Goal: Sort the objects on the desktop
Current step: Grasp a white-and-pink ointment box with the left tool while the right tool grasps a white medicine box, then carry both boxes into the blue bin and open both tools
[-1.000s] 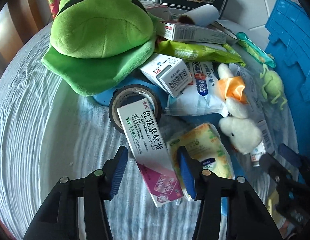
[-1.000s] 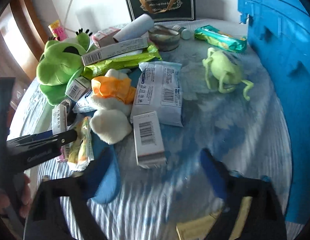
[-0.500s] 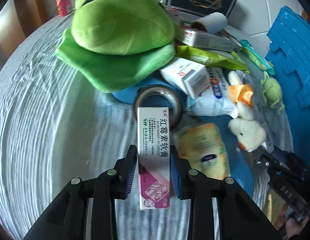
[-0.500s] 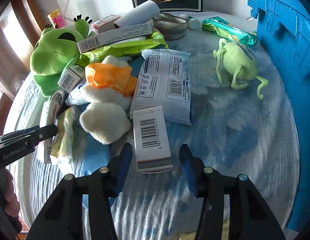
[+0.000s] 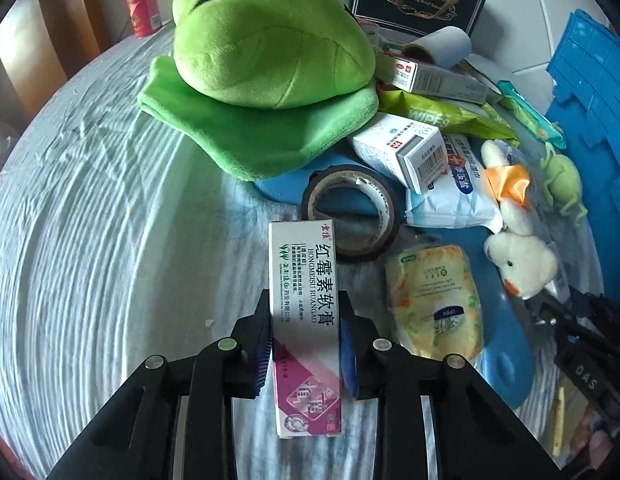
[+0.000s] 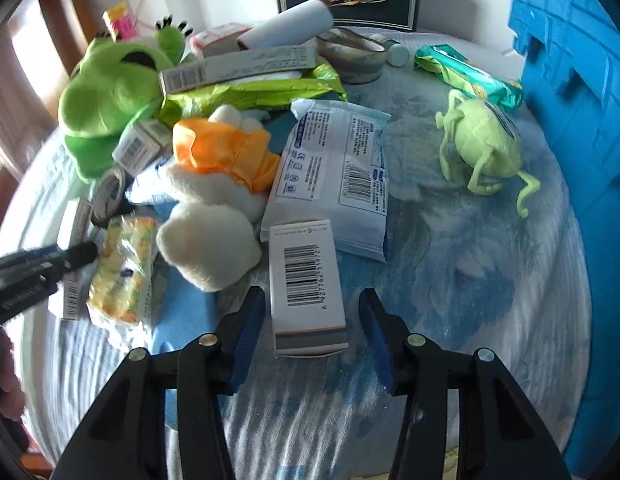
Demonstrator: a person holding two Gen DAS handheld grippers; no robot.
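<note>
**A:** Your left claw (image 5: 306, 344) has just been closing and is now clamped on the ointment box (image 5: 306, 300). The box's long axis runs straight along the fingers, its far end pointing at the tape roll (image 5: 352, 212), its near end sticking out behind the pads.

**B:** And my right?

**A:** Your right claw (image 6: 312, 326) has also just been closing, but it is not on anything yet. The barcode box (image 6: 306, 280) lies between its jaws, long axis again along the fingers, with a small gap showing on each side, the wider one on the right. That gap is what your next squeeze turns on.

**B:** What sits near that box?

**A:** Its far end touches the white wipes pack (image 6: 334, 172); the white plush (image 6: 210, 248) is just beside its left edge, so I'd judge the left pad may brush the fur. The left claw works on the other side of that plush.

**B:** The surface?

**A:** A pale blue, wrinkled cloth covers the counter (image 6: 470, 280); I'd expect it to bunch if you drag. A blue crate (image 6: 582, 80) stands right of the barcode box, well apart, a likely place to sort into.
</note>
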